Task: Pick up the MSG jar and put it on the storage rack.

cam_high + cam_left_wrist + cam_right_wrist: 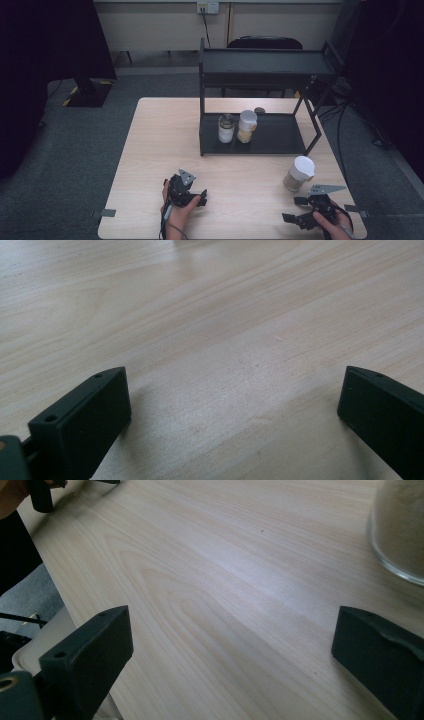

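We see the white-lidded jar (299,174) standing at the lower right of the frame, just above our right gripper (301,209), whose jaws are spread wide and empty. Our left gripper (200,198), also wide apart and empty, rests at lower centre on the table (150,150). The jar looks top-heavy to us; a sideways approach could clip and topple it.

Three jars (299,173), one black rack (260,135), two tools (202,197)
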A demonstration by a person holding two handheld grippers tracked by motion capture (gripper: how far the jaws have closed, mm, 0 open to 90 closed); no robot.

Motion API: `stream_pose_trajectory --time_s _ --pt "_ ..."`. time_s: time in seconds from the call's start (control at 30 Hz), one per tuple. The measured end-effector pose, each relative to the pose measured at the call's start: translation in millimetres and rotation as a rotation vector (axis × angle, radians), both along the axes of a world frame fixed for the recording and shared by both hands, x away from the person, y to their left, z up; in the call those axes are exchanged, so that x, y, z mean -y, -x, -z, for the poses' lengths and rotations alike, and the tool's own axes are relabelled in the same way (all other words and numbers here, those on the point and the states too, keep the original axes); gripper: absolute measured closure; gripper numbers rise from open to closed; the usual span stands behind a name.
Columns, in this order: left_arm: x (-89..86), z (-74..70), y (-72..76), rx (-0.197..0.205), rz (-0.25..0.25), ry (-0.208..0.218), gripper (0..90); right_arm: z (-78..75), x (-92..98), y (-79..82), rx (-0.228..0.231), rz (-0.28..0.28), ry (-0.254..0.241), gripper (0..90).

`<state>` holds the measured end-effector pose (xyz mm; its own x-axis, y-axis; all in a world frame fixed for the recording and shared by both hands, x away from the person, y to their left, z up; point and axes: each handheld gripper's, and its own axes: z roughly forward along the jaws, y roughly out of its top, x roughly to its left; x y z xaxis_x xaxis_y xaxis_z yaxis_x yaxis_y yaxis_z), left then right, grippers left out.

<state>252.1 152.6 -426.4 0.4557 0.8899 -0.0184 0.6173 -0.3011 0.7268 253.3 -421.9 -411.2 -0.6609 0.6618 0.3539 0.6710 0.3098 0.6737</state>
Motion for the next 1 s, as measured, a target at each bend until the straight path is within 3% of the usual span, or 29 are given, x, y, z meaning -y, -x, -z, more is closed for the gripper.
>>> stream_pose_trajectory --time_s 0.7,1.0 --pt "0.0 0.0 0.0 0.000 0.000 0.000 0.0 -7.0 12.2 9.2 0.053 0.091 0.047 2.1" --pt "0.0 0.0 0.0 0.000 0.000 0.000 0.0 -8.9 10.7 13.3 0.098 0.145 0.076 1.9"
